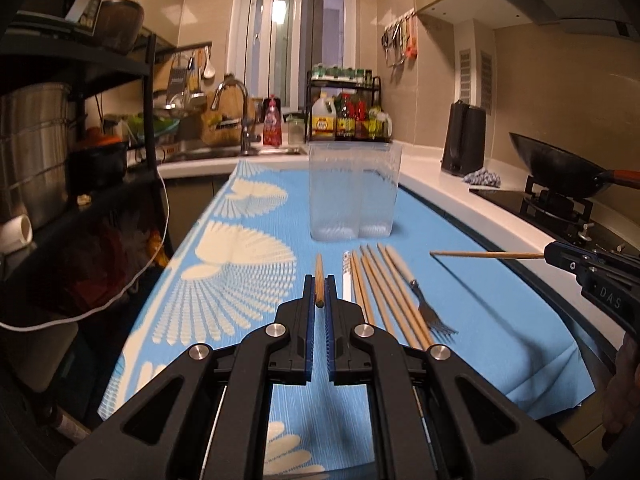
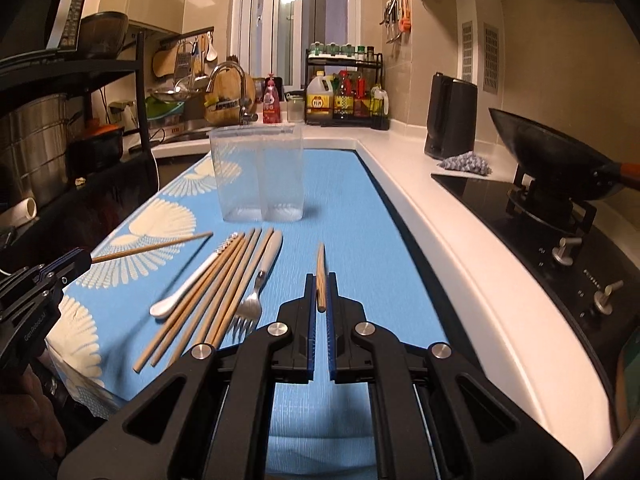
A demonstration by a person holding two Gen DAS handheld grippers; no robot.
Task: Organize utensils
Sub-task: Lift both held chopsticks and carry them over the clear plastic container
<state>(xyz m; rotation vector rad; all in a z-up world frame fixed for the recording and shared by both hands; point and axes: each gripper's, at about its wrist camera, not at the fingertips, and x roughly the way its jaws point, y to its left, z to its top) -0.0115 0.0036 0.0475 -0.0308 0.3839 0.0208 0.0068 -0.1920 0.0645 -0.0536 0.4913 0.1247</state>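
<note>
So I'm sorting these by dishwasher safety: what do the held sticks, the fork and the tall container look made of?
Chopsticks: apparently bamboo or wood, matte tan with faint grain. Fork: shiny metal tines; pale handle, perhaps ceramic or plastic. Container: translucent frosted plastic, with the cloth showing through.

Your left gripper (image 1: 319, 286) is clamped tight on a chopstick (image 1: 319, 276) and tilts slightly downward. Your right gripper (image 2: 320, 288) is pinched on another chopstick (image 2: 321, 276), angled down the same way. Both grippers sit side by side, well apart, pointing forward.
</note>
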